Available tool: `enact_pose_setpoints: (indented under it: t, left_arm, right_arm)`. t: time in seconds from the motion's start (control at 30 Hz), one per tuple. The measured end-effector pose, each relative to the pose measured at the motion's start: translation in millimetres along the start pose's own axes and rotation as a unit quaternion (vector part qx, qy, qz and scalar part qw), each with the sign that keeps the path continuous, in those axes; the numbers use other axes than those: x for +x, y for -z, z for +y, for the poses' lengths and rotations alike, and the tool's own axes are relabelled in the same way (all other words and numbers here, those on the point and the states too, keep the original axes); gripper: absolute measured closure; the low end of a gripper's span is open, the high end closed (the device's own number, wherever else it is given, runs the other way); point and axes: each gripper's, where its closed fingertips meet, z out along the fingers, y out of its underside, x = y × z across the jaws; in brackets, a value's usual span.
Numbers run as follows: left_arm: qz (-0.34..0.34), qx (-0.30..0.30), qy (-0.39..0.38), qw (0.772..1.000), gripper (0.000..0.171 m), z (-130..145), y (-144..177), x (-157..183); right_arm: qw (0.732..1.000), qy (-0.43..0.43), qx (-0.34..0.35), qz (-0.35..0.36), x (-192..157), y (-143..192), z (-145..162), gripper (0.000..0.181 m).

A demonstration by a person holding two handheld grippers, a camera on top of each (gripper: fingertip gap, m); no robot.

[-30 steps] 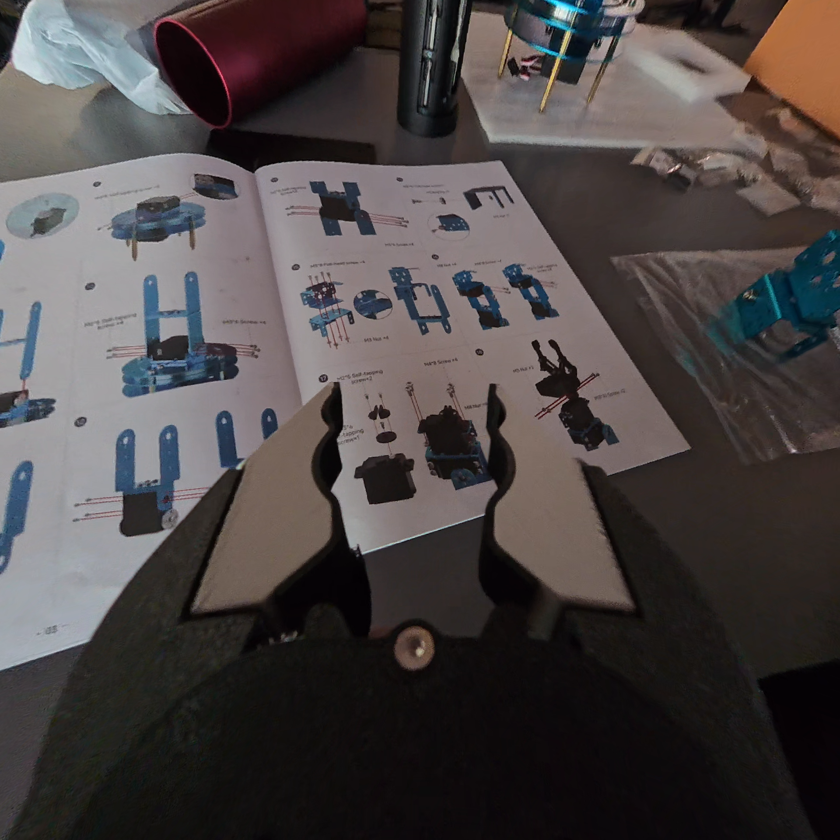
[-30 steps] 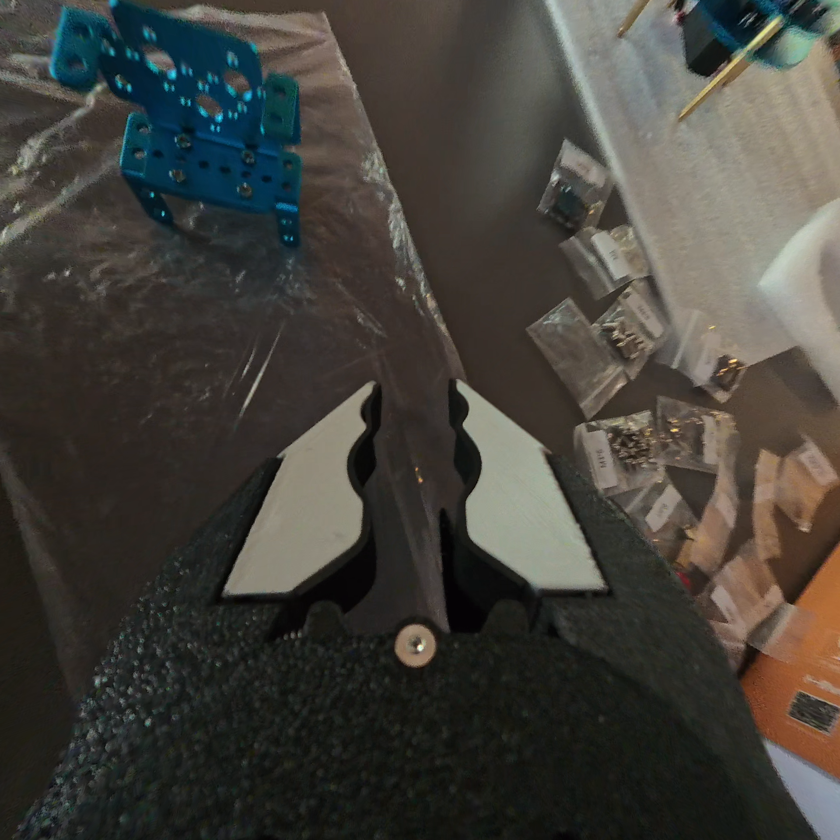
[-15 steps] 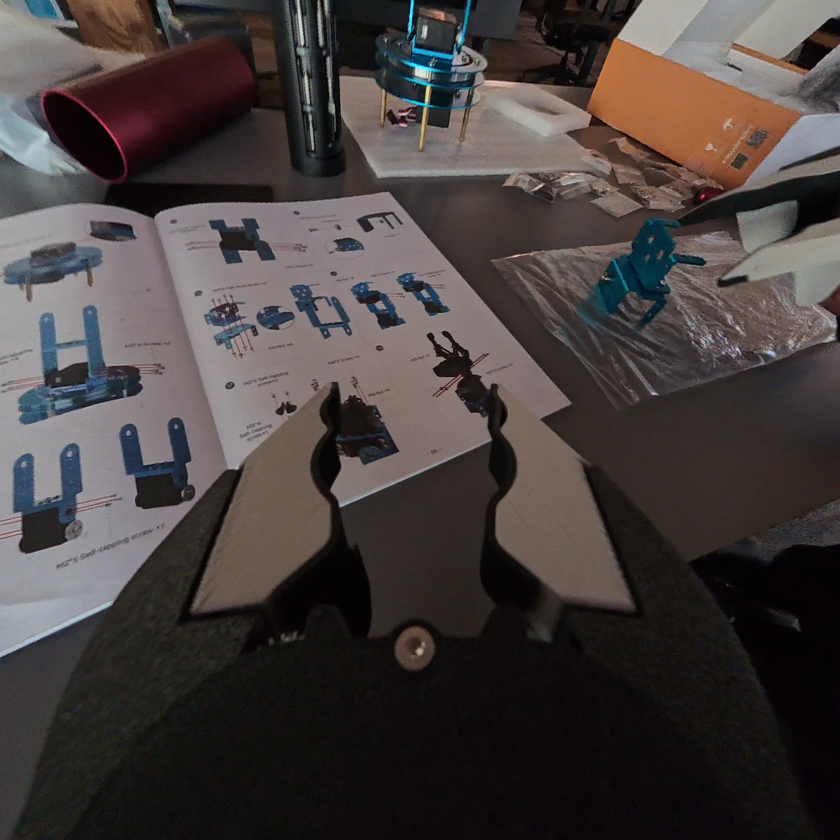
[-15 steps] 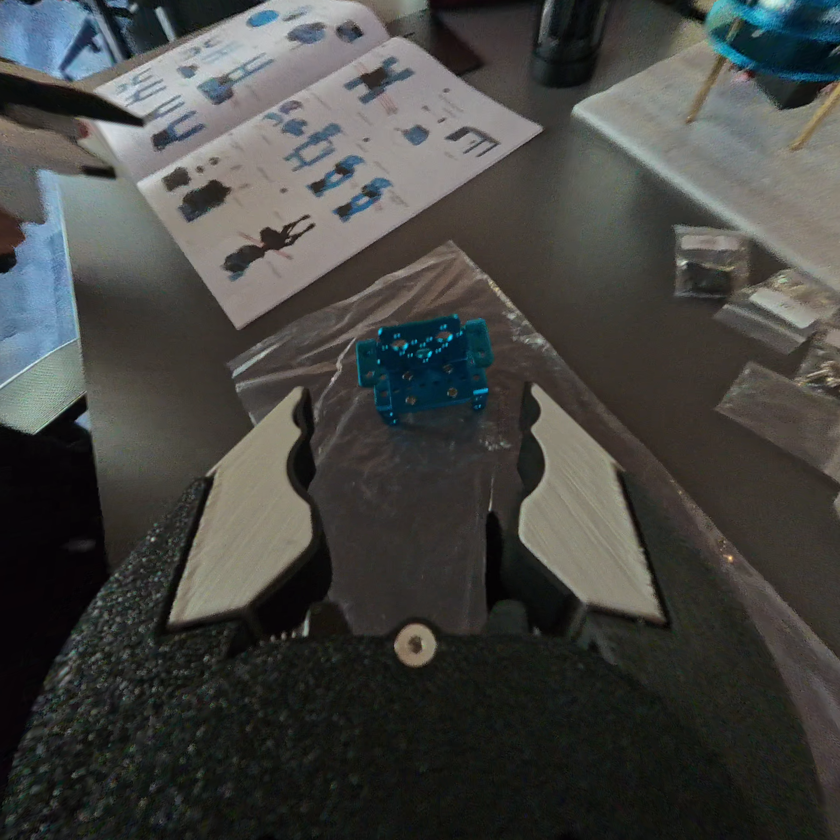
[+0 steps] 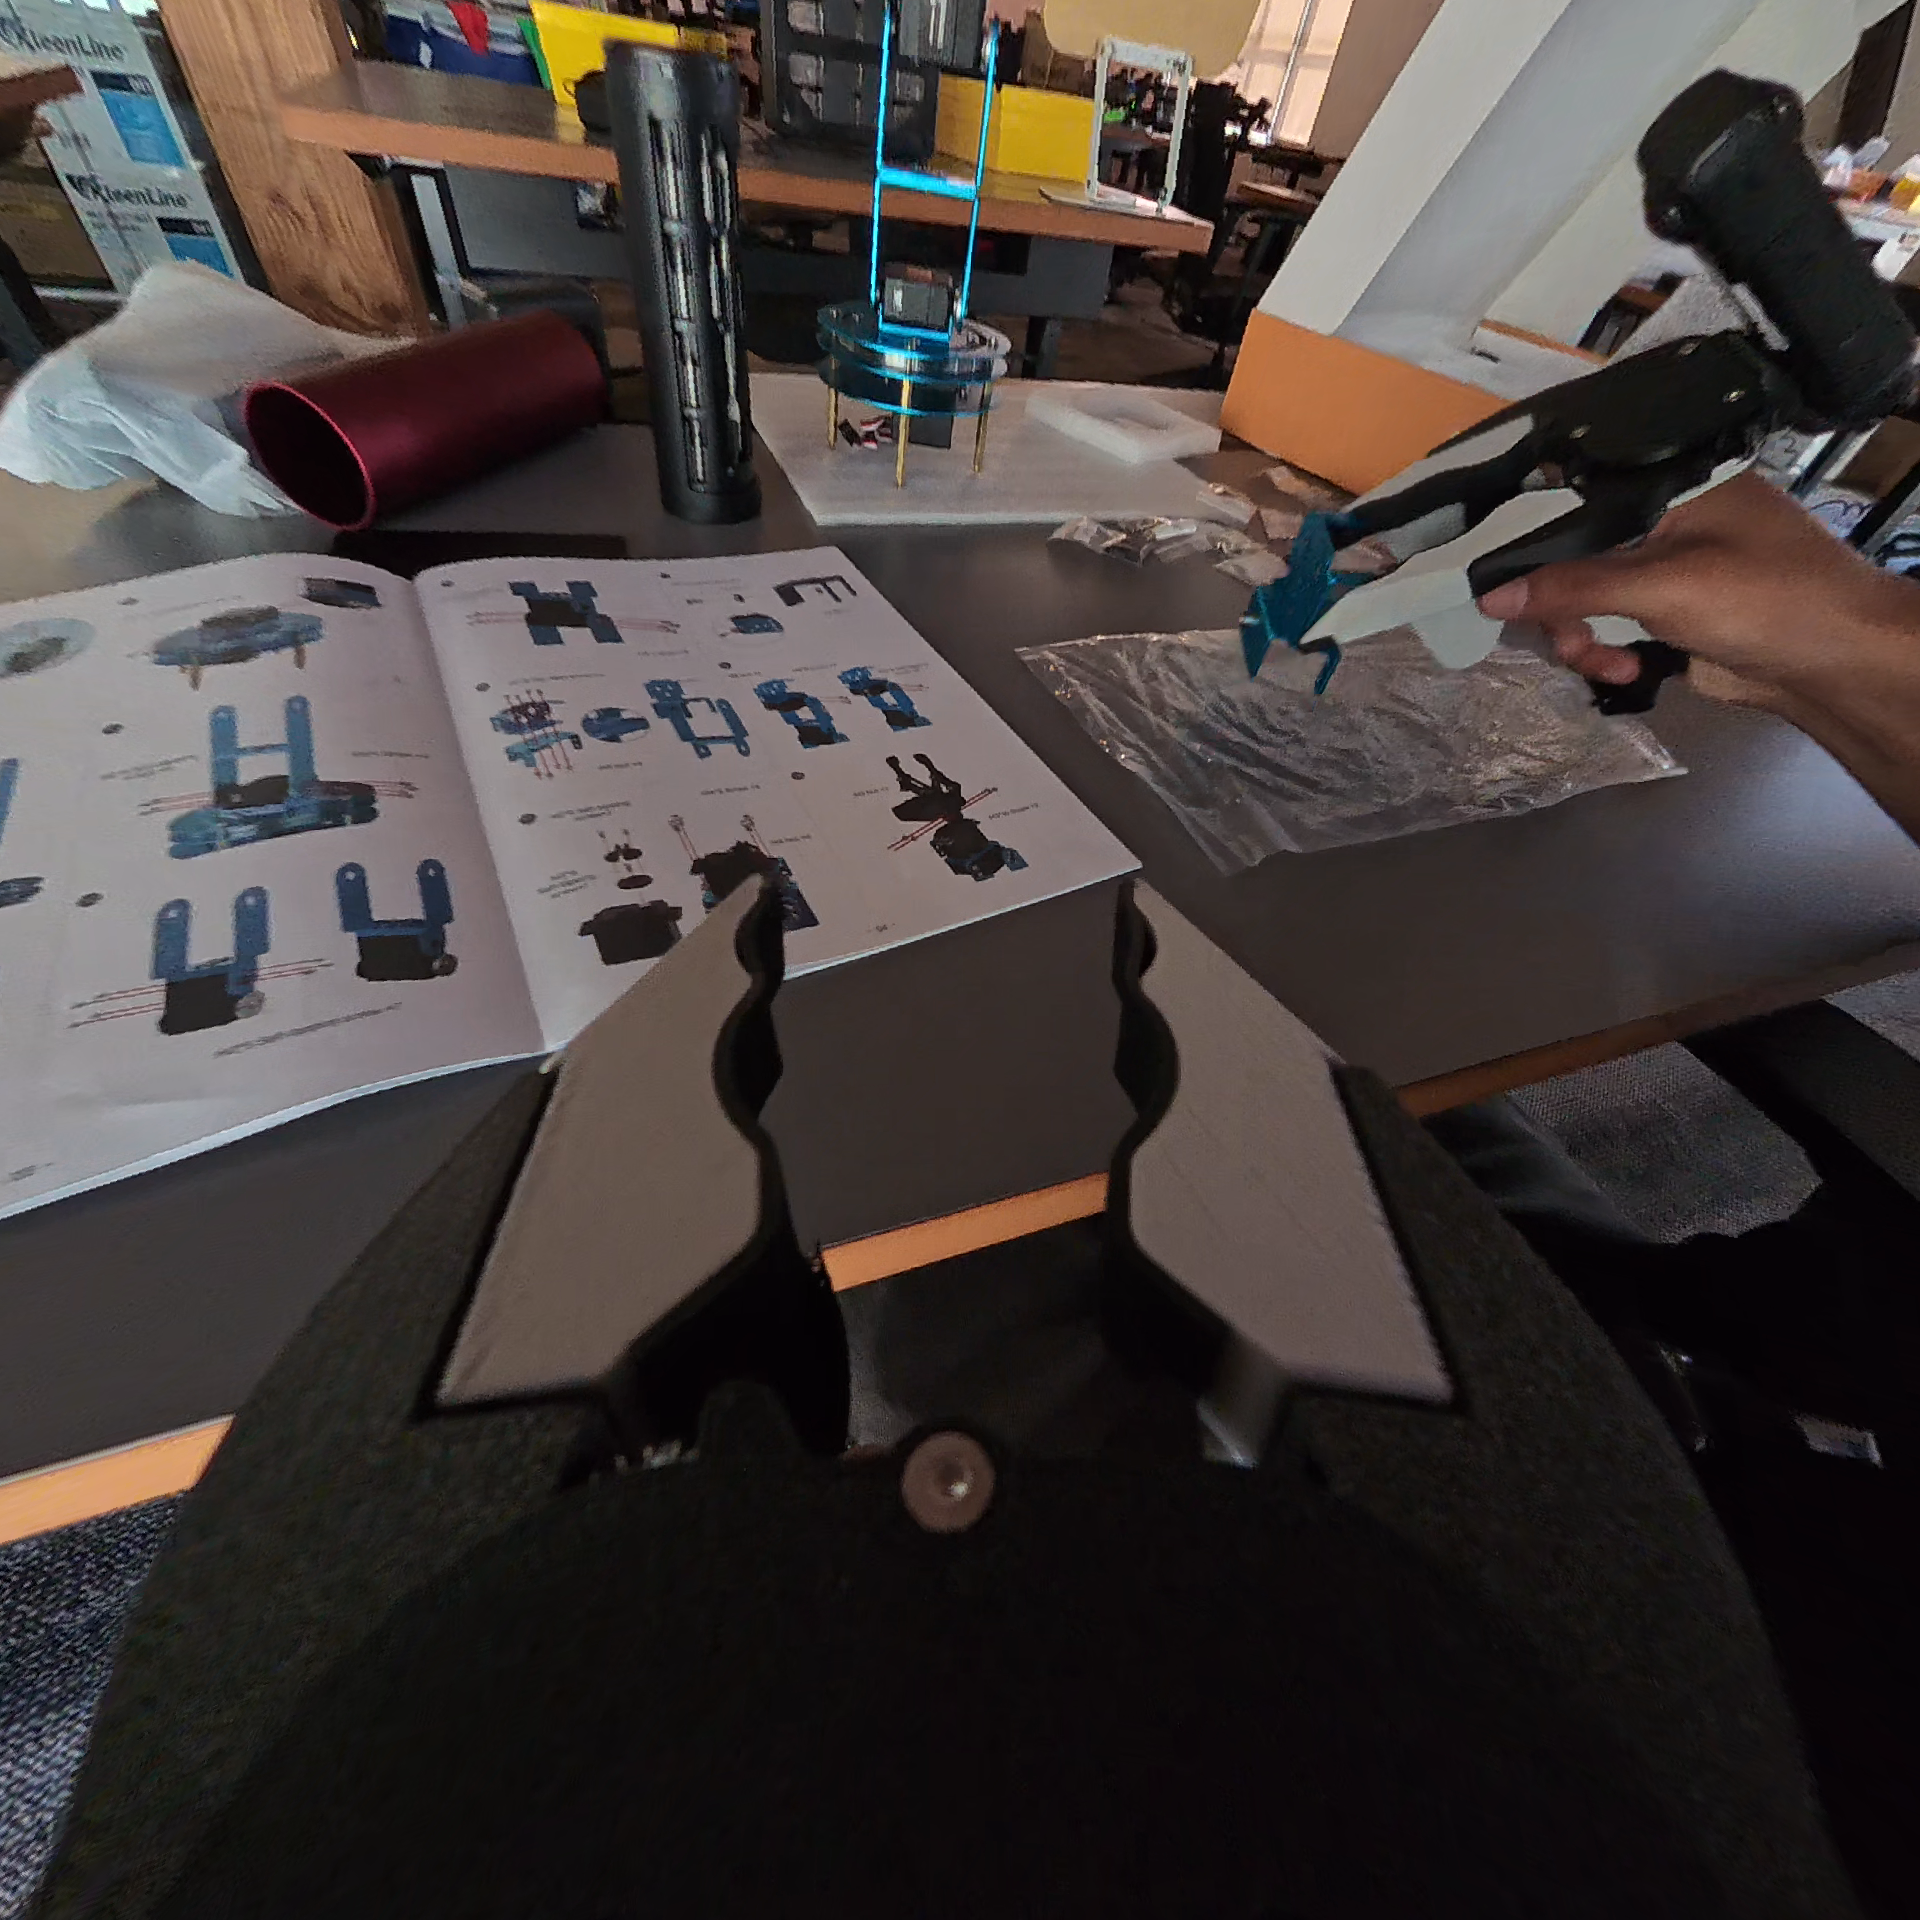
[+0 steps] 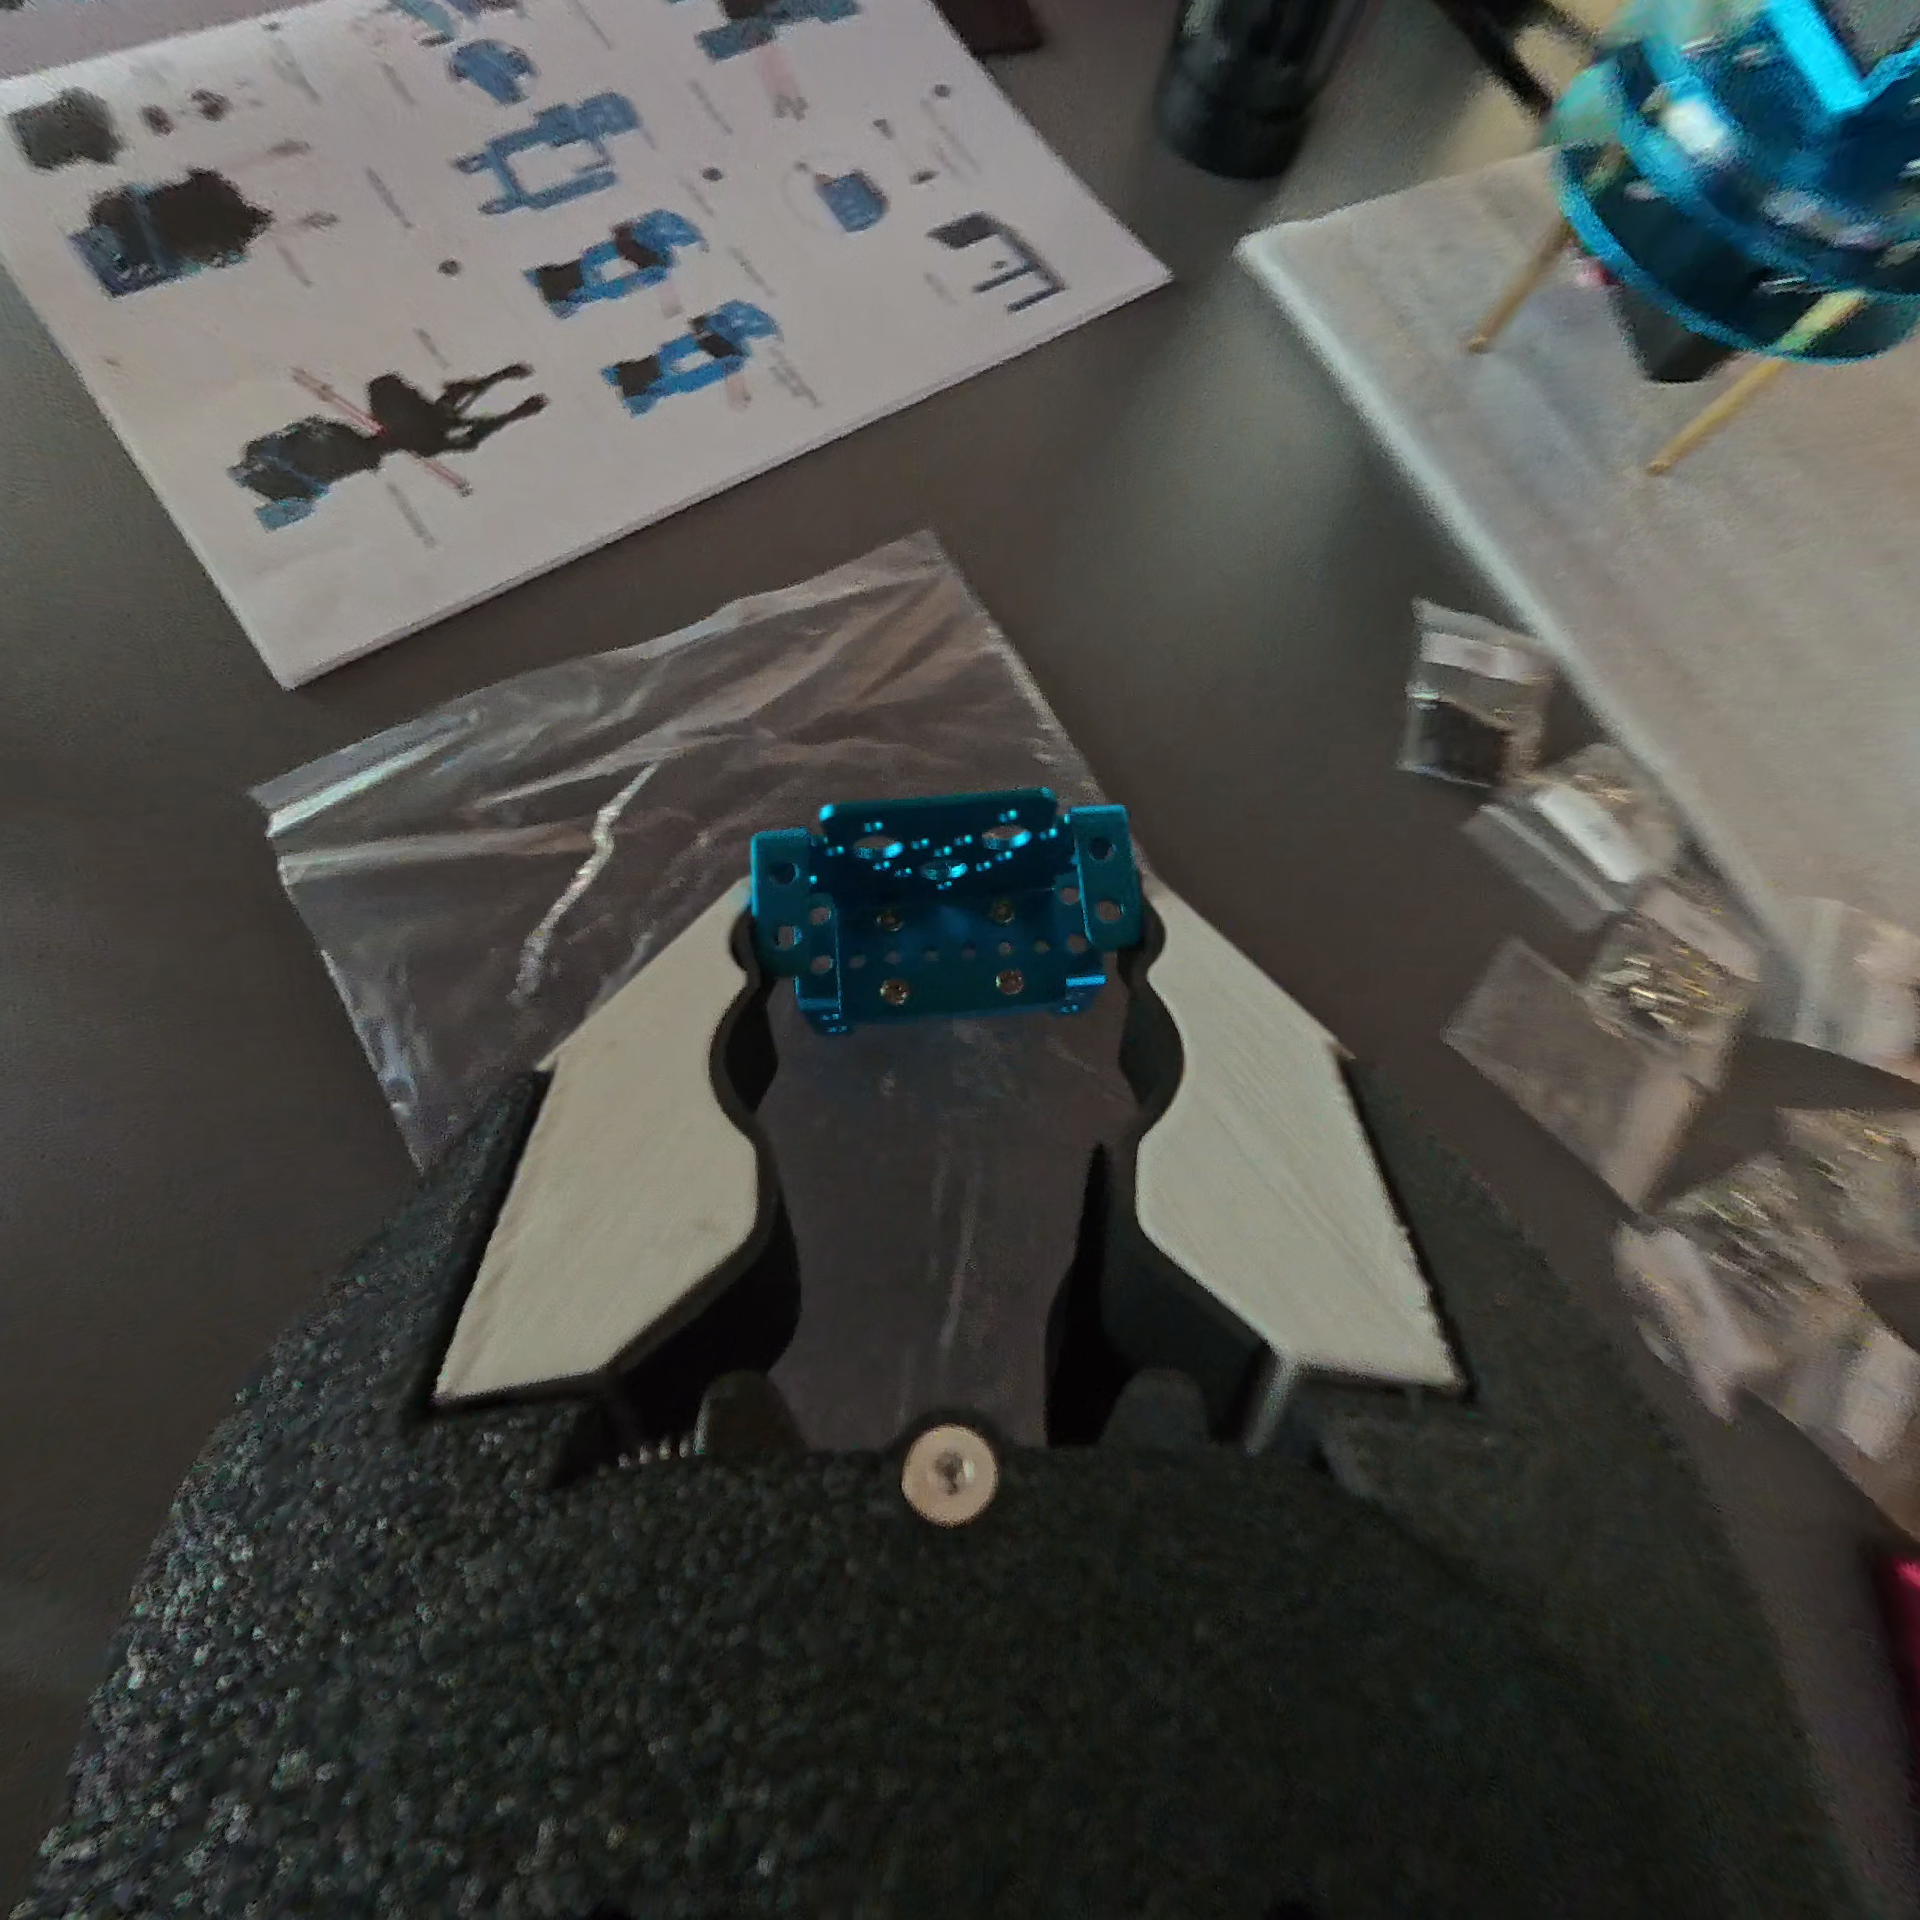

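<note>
My right gripper (image 6: 945, 914) is shut on a blue perforated metal bracket (image 6: 940, 935); both fingertips press on its side flanges. It is over a clear plastic bag (image 6: 623, 779) on the dark table. The left wrist view shows the same grip from the side: the right gripper (image 5: 1314, 582), in a person's hand (image 5: 1714, 613), holds the bracket (image 5: 1294, 603) at the bag's (image 5: 1351, 738) far edge. My left gripper (image 5: 945, 894) is open and empty, above the table's front edge, by the corner of an open instruction manual (image 5: 623, 748).
At the back stand a black cylinder (image 5: 691, 281), a lying red tube (image 5: 416, 416) and a round blue assembly on brass legs (image 5: 909, 353) on a white foam sheet (image 5: 987, 478). Small bags of screws (image 6: 1610, 935) lie right of the bag. An orange box (image 5: 1340, 416) is at the far right. My right tips are roughly 30 cm from the black cylinder (image 5: 691, 281).
My right gripper moved forward onto the blue bracket and its fingers closed on it. My left gripper drew back and tilted up, still open.
</note>
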Motion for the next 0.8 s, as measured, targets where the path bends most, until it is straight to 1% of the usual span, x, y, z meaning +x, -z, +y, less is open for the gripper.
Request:
enact_pose_setpoints:
  t: [0.1,0.17,0.23,0.3,0.37,0.47,0.53,0.6,0.67,0.7,0.77,0.8]
  left_arm:
    - [-0.001,0.015,-0.006,1.000,0.108,-8,10,2]
    - [0.001,0.019,-0.008,1.000,0.108,-9,13,4]
    - [0.002,0.019,-0.009,1.000,0.108,-9,14,5]
    - [0.004,0.016,-0.008,1.000,0.108,-8,11,6]
    - [0.007,0.011,-0.007,1.000,0.108,-8,6,8]
    - [0.022,0.003,-0.018,1.000,0.108,-11,-5,18]
    - [0.030,-0.009,-0.033,0.999,0.108,-12,-16,22]
    - [0.032,-0.021,-0.051,0.998,0.108,-17,-30,22]
    - [0.054,-0.034,-0.059,0.996,0.108,-25,-47,24]
    - [0.073,-0.040,-0.062,0.995,0.108,-31,-57,26]
    - [0.110,-0.049,-0.071,0.990,0.108,-47,-83,29]
    - [0.115,-0.050,-0.080,0.989,0.108,-58,-99,26]
  right_arm:
    - [0.998,-0.050,0.006,0.022,31,37,-4,0.116]
    - [0.996,-0.082,0.012,0.044,57,65,2,0.116]
    - [0.993,-0.114,0.032,0.032,66,87,5,0.116]
    - [0.989,-0.136,0.052,0.012,62,97,3,0.116]
    - [0.990,-0.131,0.057,-0.018,41,85,-2,0.116]
    - [0.989,-0.106,0.042,-0.092,-20,32,-15,0.116]
    - [0.993,-0.068,0.019,-0.096,-44,0,-22,0.116]
    - [0.995,-0.044,0.013,-0.087,-50,-21,-29,0.116]
    - [0.994,-0.039,-0.003,-0.098,-57,-33,-27,0.116]
    - [0.995,-0.035,-0.007,-0.098,-59,-38,-24,0.115]
    - [0.996,-0.024,0.006,-0.090,-60,-39,-24,0.115]
    - [0.996,-0.023,0.007,-0.086,-60,-38,-23,0.115]
